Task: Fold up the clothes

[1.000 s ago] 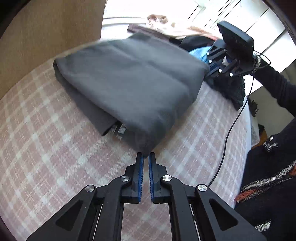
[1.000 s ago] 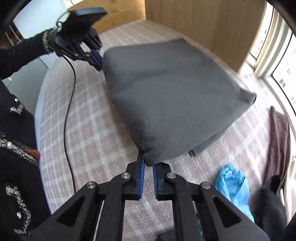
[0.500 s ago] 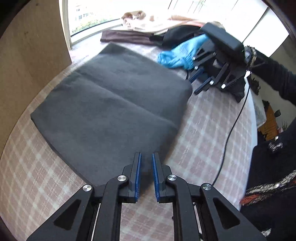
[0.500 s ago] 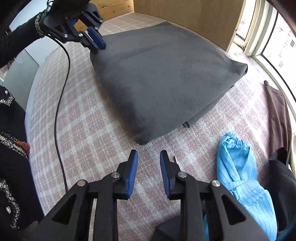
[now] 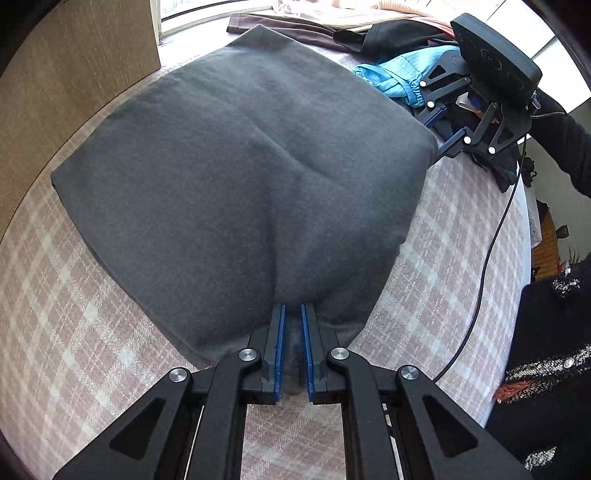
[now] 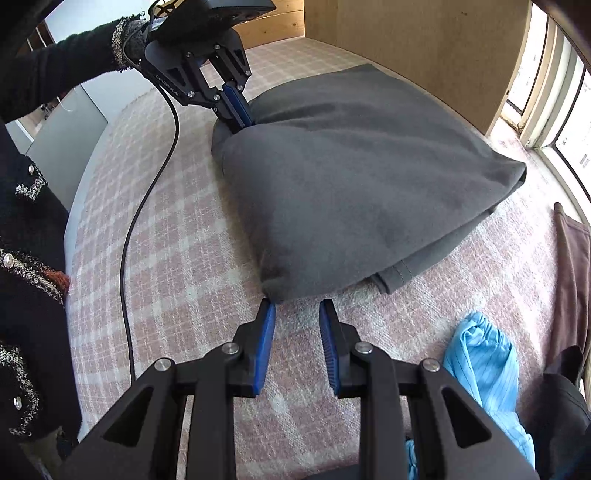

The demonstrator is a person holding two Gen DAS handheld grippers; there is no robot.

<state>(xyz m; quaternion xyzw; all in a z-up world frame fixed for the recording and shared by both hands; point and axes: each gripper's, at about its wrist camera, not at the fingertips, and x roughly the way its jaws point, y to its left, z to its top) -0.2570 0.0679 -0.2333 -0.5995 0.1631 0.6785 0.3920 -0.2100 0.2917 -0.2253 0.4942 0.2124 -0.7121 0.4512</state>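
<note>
A folded dark grey garment (image 5: 240, 166) (image 6: 351, 177) lies on a pink plaid surface (image 5: 74, 314) (image 6: 166, 240). My left gripper (image 5: 291, 314) is shut on its near corner, with grey fabric pinched between the blue pads. The right wrist view shows the same gripper (image 6: 238, 110) biting into the far left corner. My right gripper (image 6: 295, 306) stands open just short of the garment's other front corner, which touches its left fingertip; nothing sits between the pads. In the left wrist view it (image 5: 436, 134) hovers at the garment's right corner.
A light blue garment (image 6: 480, 354) (image 5: 391, 74), a brown one (image 6: 572, 277) and a black one (image 5: 388, 35) lie near the window side. A wooden panel (image 5: 55, 92) (image 6: 406, 44) borders the far edge. A black cable (image 6: 147, 192) trails across the plaid.
Both grippers let go of the garment's corners after laying it down. My left gripper has since moved back in and shut on a corner. My right gripper has opened wider, near its corner.
</note>
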